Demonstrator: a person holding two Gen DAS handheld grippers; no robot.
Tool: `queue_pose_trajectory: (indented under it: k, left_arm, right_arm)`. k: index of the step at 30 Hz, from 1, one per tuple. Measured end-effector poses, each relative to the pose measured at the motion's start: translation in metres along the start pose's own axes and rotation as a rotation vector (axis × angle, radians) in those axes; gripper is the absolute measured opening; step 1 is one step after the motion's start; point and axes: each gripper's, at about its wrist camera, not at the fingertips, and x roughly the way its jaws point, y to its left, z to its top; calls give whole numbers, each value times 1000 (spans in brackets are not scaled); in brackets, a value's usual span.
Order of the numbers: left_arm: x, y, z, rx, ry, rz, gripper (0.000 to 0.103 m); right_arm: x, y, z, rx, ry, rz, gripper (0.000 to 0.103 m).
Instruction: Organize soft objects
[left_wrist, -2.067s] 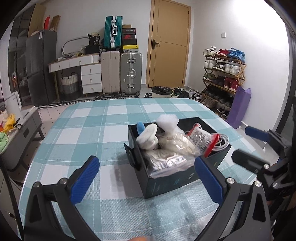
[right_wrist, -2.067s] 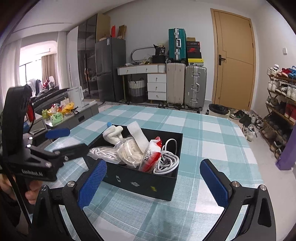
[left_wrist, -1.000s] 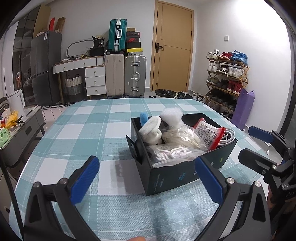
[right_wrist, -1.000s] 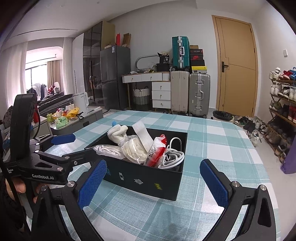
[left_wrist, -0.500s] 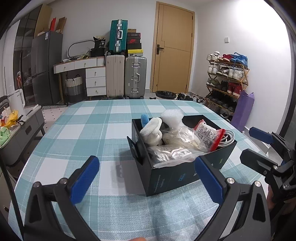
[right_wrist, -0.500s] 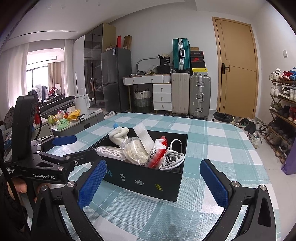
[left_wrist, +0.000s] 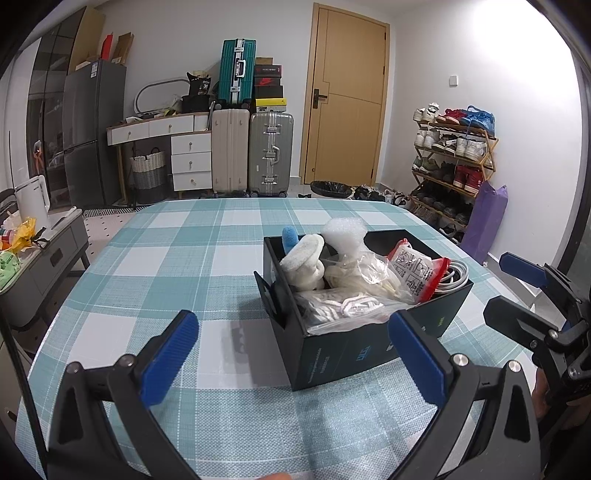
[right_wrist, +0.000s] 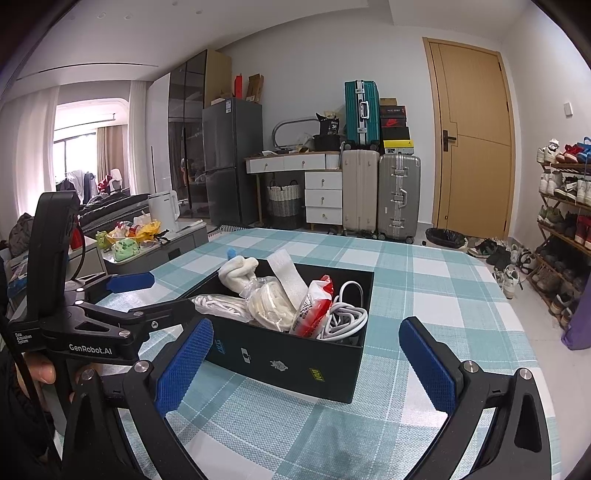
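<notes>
A black box stands on the checked table, full of soft things: a white plush with a blue tip, bagged white items, a red and white pouch, a white cable and a white foam sheet. My left gripper is open and empty, just in front of the box. My right gripper is open and empty, near the box's other side. Each gripper shows in the other's view: the right one in the left wrist view, the left one in the right wrist view.
The table has a teal and white checked cloth. Beyond it stand suitcases, a white drawer desk, a fridge, a door and a shoe rack. A low grey cabinet with clutter sits left of the table.
Both grippers have drawn back and risen slightly, so the box sits a little farther and lower in view. Both stay open. The box contents have not moved.
</notes>
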Motion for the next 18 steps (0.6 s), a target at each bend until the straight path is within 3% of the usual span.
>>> queue_pose_trajectory:
  k: [18]
  left_arm:
    - [0,0,0,0,-2,1,103]
  right_arm:
    - [-1,0,1,3,-5,-2,102]
